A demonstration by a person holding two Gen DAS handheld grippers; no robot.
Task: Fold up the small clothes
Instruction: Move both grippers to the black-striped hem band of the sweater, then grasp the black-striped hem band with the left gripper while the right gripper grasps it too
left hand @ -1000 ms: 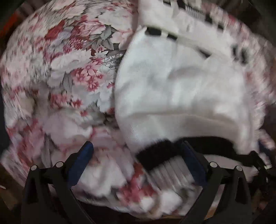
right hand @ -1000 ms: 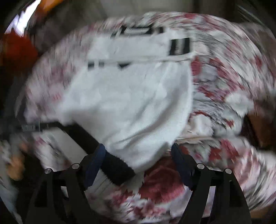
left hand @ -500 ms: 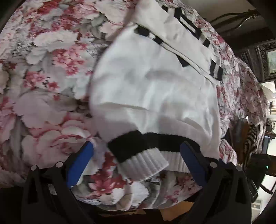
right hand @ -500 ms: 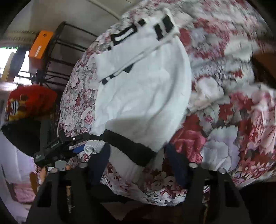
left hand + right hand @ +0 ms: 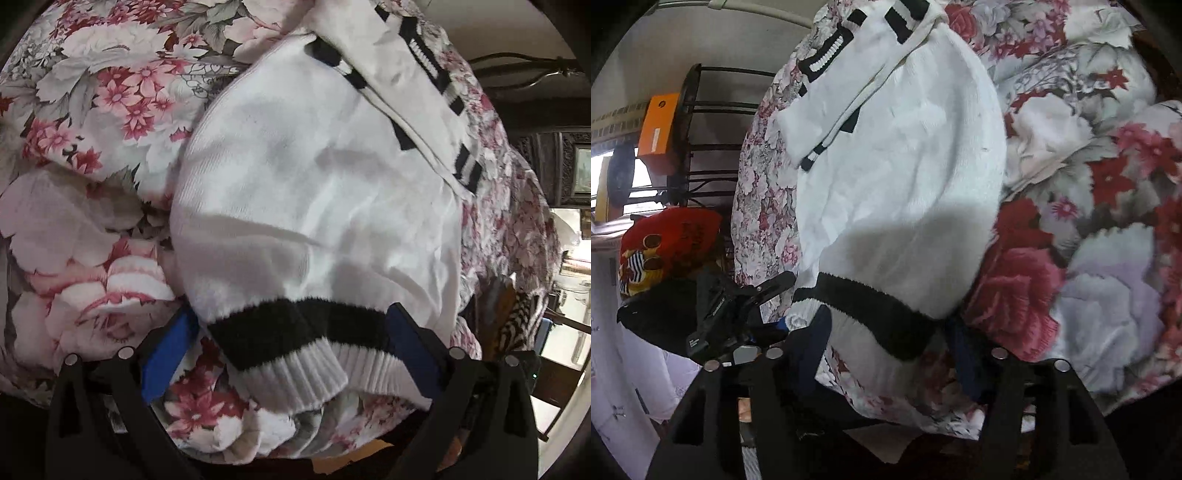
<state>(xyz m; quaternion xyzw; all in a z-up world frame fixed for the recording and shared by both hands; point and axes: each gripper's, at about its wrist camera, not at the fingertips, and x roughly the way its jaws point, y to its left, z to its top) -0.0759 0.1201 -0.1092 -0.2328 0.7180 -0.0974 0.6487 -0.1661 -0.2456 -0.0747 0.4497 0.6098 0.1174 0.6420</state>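
Observation:
A white knit sweater [image 5: 317, 192] with a black band and a white ribbed hem [image 5: 295, 369] lies flat on a floral blanket [image 5: 92, 110]. Its sleeves, black-striped, are folded across the far end [image 5: 849, 74]. My left gripper [image 5: 290, 339] is open, its blue fingers [image 5: 166, 350] standing either side of the hem's near corner. My right gripper [image 5: 890, 354] straddles the other end of the hem [image 5: 871, 310]. Its jaws are opening and the dark pads [image 5: 816, 347] do not press the knit. In the right wrist view my left gripper [image 5: 783, 306] sits at the hem's left corner.
The blanket covers a bed and hangs over its near edge [image 5: 905, 406]. A dark metal rack [image 5: 701, 122] with an orange box [image 5: 657, 125] stands beyond the bed, beside a red plush toy [image 5: 665, 243]. Dark wooden furniture [image 5: 554, 166] lies to the right.
Both grippers have come down closer to the hem. The right gripper rolled, so its view now tilts, and its jaws narrowed. The sweater itself has stayed put.

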